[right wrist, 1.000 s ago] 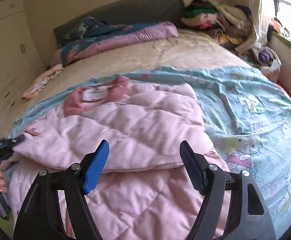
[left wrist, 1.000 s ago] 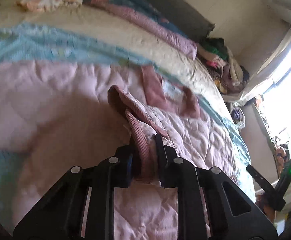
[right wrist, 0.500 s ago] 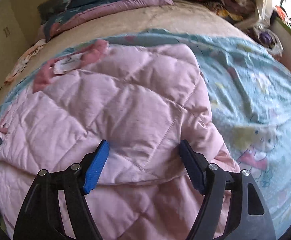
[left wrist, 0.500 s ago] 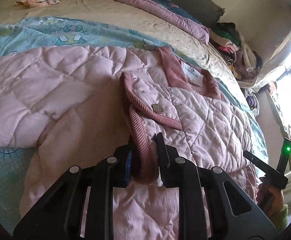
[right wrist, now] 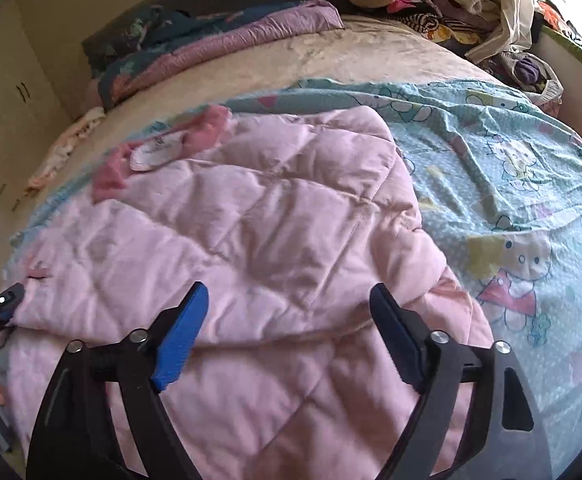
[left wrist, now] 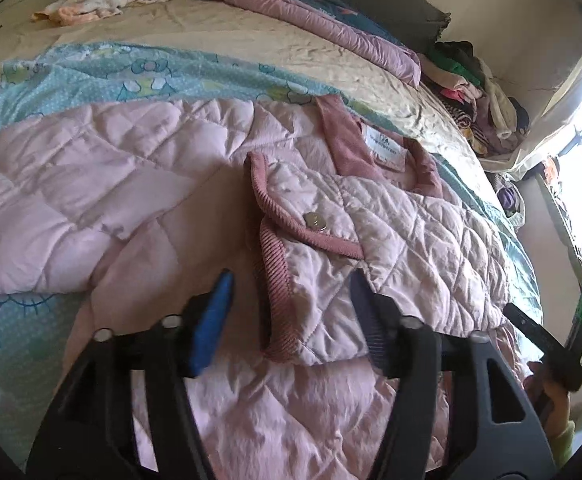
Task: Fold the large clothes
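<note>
Left tongs [left wrist: 291, 300] have just been opening, sleeve cuff [left wrist: 275, 280] between them unpressed; right tongs [right wrist: 291, 320] apart – smooth the quilted jacket [right wrist: 251, 220] flat before refolding.

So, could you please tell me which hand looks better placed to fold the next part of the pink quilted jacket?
Probably the right: its open gripper hovers over the unfolded sleeve of the pink quilted jacket; the left gripper has just opened off the folded cuff.
</note>
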`<act>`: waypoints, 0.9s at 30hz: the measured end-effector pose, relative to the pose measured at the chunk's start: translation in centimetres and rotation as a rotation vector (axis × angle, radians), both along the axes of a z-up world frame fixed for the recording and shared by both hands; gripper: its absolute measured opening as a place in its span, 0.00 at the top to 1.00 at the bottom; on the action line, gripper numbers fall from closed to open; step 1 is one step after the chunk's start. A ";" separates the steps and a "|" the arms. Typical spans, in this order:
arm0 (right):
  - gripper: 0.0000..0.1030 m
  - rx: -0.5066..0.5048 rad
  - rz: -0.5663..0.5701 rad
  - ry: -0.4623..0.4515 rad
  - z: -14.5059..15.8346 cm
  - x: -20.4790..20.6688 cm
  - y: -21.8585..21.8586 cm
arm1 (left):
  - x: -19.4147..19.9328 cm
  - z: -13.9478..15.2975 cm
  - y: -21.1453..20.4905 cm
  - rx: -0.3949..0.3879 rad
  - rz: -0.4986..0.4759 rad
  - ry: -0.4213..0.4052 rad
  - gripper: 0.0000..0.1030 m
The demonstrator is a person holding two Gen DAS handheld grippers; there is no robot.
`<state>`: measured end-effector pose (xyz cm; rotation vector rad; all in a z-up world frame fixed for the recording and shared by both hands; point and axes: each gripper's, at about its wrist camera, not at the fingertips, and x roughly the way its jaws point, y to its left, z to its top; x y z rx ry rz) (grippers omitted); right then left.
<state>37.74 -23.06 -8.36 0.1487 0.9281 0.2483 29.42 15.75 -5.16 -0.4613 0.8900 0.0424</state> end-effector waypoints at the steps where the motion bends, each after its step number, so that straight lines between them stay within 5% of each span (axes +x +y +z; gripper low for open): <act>1: 0.16 0.001 0.002 -0.004 0.3 -0.3 0.2 | -0.2 0.3 0.0 0.004 0.002 -0.005 0.40; 7: 0.07 0.023 -0.008 -0.043 3.1 -3.3 0.3 | -1.2 2.3 -0.1 0.025 0.022 -0.039 0.09; 27: 0.04 0.014 0.081 -0.214 12.0 -11.4 2.4 | -8.9 6.9 3.8 0.074 0.186 -0.131 0.09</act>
